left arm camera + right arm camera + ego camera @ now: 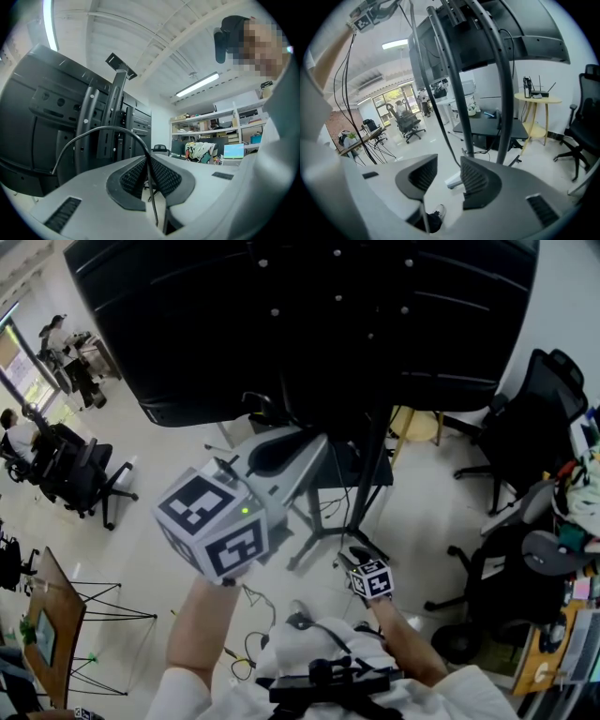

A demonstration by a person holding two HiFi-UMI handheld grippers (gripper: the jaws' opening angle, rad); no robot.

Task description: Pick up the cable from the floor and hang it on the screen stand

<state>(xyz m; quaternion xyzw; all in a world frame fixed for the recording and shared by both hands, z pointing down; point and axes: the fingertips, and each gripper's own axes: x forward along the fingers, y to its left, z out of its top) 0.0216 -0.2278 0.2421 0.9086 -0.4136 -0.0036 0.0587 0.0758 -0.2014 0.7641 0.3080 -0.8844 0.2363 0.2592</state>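
cable [108, 127] clamped in left hand-held gripper [150, 164] near the screen stand [117, 108], right hand-held gripper [449, 163] spread wide.

Head cam: sits above, looks steeply down on screen [309, 315] back, stand [372, 465] and floor [417, 512]. Left tool [298, 442] cam: held high, tilted up toward ceiling [140, 37], close to the stand [112, 108]. Right tool [354, 557] cam: low, looks up along the stand [461, 84]. All three views share the stand.

The screen [309, 315] runs past the head view's top edge.
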